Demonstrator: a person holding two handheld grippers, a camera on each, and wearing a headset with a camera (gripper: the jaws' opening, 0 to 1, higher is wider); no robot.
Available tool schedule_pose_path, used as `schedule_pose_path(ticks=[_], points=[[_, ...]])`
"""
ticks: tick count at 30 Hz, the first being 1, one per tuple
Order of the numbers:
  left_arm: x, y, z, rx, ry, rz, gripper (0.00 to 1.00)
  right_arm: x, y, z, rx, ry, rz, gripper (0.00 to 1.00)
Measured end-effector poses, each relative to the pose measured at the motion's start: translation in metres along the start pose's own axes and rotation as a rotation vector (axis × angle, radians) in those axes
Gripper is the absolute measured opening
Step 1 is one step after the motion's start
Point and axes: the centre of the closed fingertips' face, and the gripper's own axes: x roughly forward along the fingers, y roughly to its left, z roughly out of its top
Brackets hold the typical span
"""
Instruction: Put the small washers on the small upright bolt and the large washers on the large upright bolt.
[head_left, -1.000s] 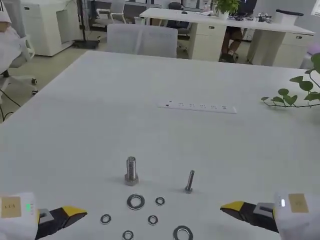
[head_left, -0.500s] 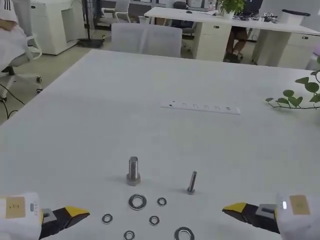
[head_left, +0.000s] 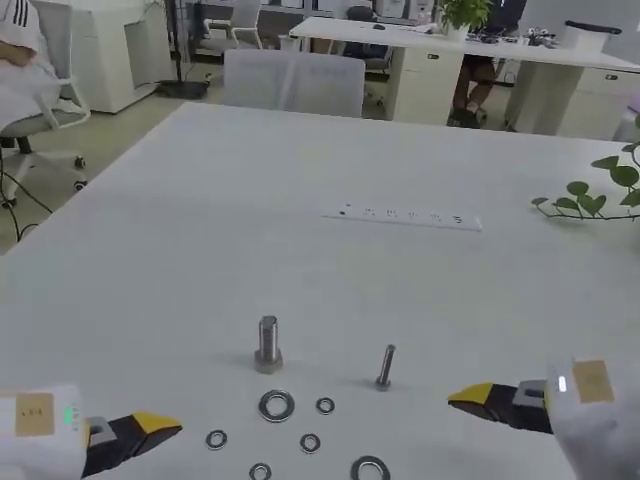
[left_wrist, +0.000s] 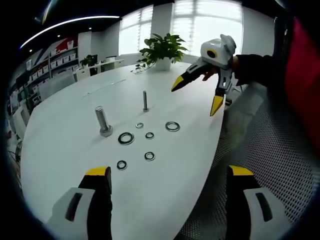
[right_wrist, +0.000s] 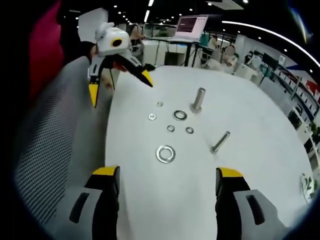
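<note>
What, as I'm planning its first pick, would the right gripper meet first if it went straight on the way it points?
Likely the nearer large silver steel washer, flat on the white table, centred between the open jaws of the right gripper. Depth is unclear; it might pass over.

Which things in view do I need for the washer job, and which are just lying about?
Job: large bolt, small bolt, large washers, small washers.
Lying about: power strip, plant, chair.

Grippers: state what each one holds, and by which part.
Nothing is held. The left gripper and right gripper both have open jaws with nothing between them; the washers lie on the table.
</note>
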Motion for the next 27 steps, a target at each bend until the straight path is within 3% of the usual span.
schedule_pose_path(ticks=[10, 27], points=[[-0.003, -0.001, -0.001, -0.005, -0.002, 0.01, 0.96, 0.002, -0.008, 0.018, -0.084, 0.056, 0.036, 0.77], [-0.004, -0.003, -0.001, -0.01, -0.002, 0.018, 0.95, 0.015, -0.007, 0.029, -0.172, 0.132, 0.105, 0.74]])
